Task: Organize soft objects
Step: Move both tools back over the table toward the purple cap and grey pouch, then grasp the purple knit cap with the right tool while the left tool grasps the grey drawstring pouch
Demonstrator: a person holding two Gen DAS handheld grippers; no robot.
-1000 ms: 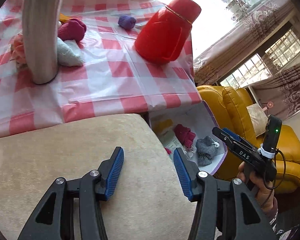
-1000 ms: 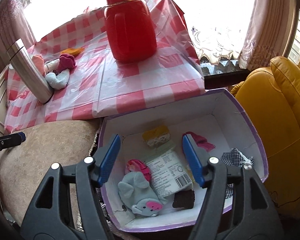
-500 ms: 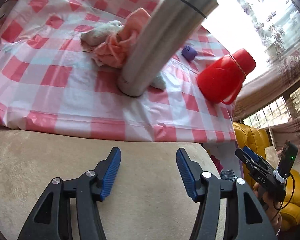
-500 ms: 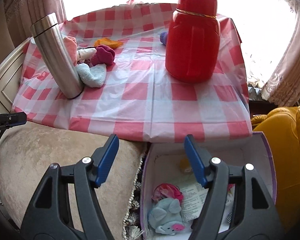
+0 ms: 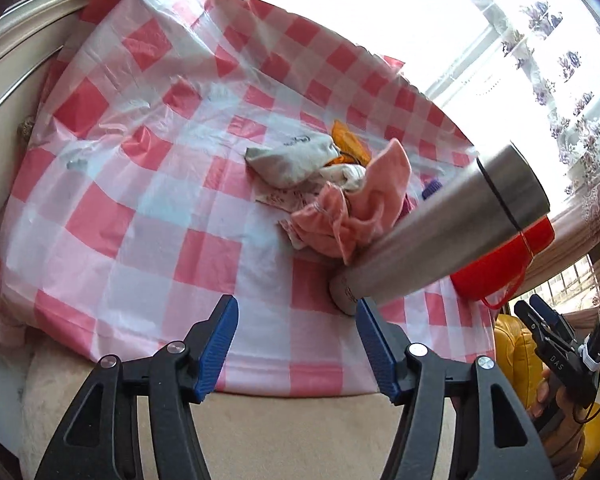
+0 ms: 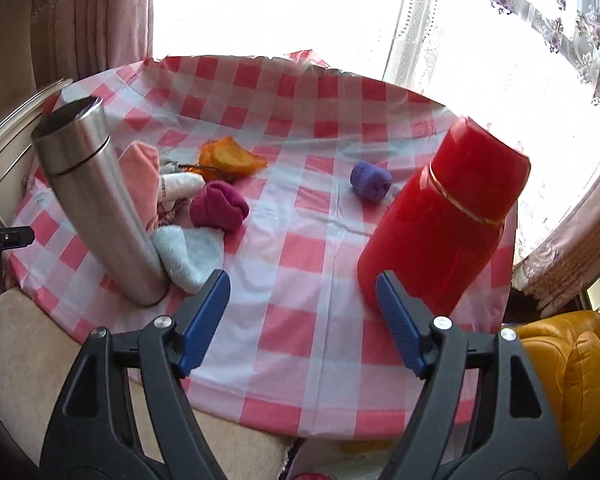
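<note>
both tools, left tool (image 5: pixel 296 340) and right tool (image 6: pixel 302 316), have just been opening, empty, above the desk (image 6: pixel 300 272); socks (image 6: pixel 219 211) lie centre left by the flask (image 6: pixel 96 204)

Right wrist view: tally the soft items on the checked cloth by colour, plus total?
Pink: 1
White: 1
Orange: 1
Magenta: 1
Light blue: 1
Purple: 1
Total: 6, though the steel flask hides part of the pile.
</note>
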